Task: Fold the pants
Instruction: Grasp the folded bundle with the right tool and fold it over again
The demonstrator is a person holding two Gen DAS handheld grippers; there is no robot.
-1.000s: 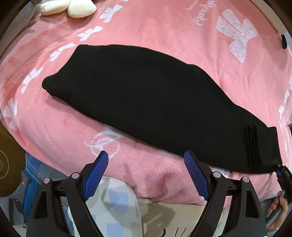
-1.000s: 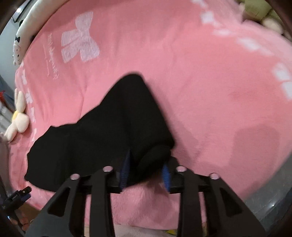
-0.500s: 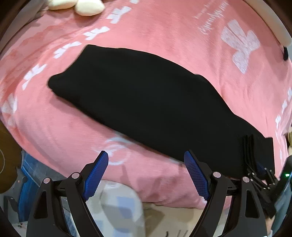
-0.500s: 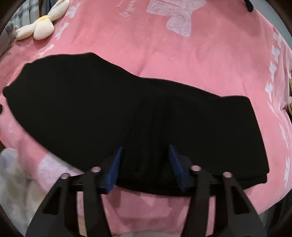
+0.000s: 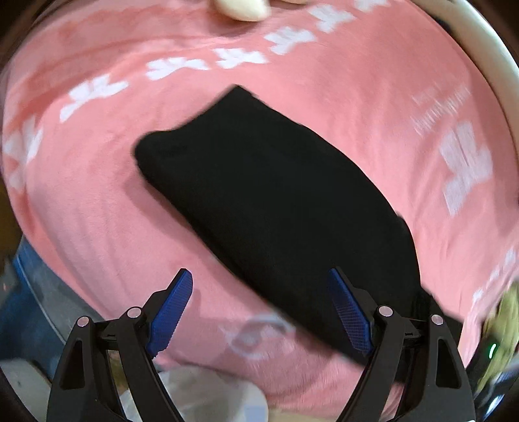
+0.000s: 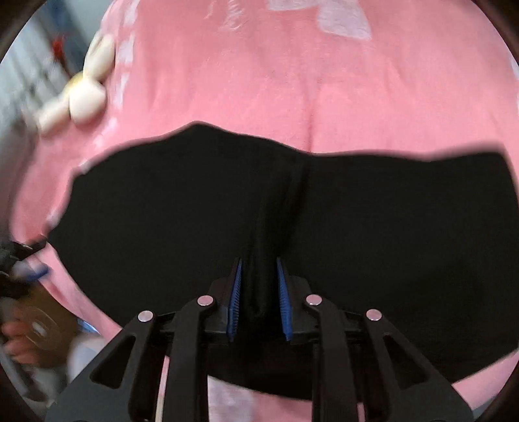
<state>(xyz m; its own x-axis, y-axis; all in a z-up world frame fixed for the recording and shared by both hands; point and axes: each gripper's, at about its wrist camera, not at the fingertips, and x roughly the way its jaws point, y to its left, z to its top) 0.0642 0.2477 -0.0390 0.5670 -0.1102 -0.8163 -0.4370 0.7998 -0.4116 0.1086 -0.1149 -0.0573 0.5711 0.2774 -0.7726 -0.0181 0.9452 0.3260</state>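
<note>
Black pants [image 5: 279, 201] lie lengthwise on a pink blanket [image 5: 97, 201], running from upper left to lower right in the left wrist view. My left gripper [image 5: 259, 311] is open and empty, hovering near the blanket's front edge beside the pants' near side. In the right wrist view my right gripper [image 6: 258, 292] is shut on a pinched ridge of the black pants [image 6: 373, 233], lifting the fabric between its blue pads [image 6: 283, 292]. The rest of the pants spreads wide to both sides below it.
A cream flower-shaped plush [image 6: 78, 97] lies on the pink blanket [image 6: 292, 81] at the far left; it also shows at the top of the left wrist view [image 5: 243, 11]. The bed's front edge drops to floor clutter [image 5: 32, 308]. The left gripper's tip shows at the left edge [image 6: 29, 256].
My right gripper has lifted the pinched end of the pants and carried it over the rest. The pants look shorter in the left wrist view. My left gripper stays open and has swung right.
</note>
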